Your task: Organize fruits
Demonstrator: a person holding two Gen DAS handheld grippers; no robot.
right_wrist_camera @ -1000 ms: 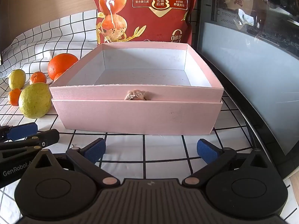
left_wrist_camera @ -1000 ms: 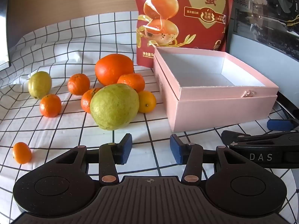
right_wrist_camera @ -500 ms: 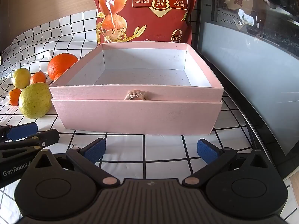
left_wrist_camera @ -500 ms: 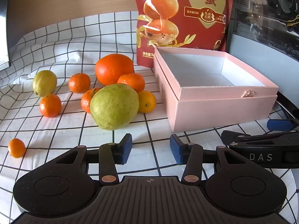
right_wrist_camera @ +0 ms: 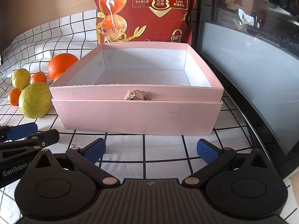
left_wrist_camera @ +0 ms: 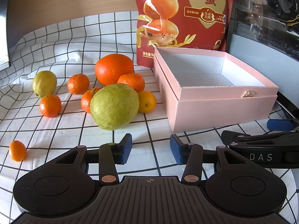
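A pink open box point(left_wrist_camera: 220, 110) with nothing in it stands on the checked cloth; it also fills the right wrist view point(right_wrist_camera: 136, 112). Left of it lie a large green guava point(left_wrist_camera: 114, 106), a big orange point(left_wrist_camera: 114, 69), a small green guava point(left_wrist_camera: 44, 83), several tangerines point(left_wrist_camera: 50, 105) and a small kumquat point(left_wrist_camera: 17, 150). My left gripper point(left_wrist_camera: 151, 149) is open and empty, just in front of the large guava. My right gripper point(right_wrist_camera: 151, 150) is open and empty, in front of the box.
A red snack bag point(left_wrist_camera: 184, 18) stands behind the box. A dark computer case point(right_wrist_camera: 252, 59) with a glass side runs along the right. The right gripper's fingers point(left_wrist_camera: 261, 149) show at the left view's right edge.
The small green guava has rolled right towards the tangerines, and the kumquat at the far left has shifted. Both grippers have stayed where they were.
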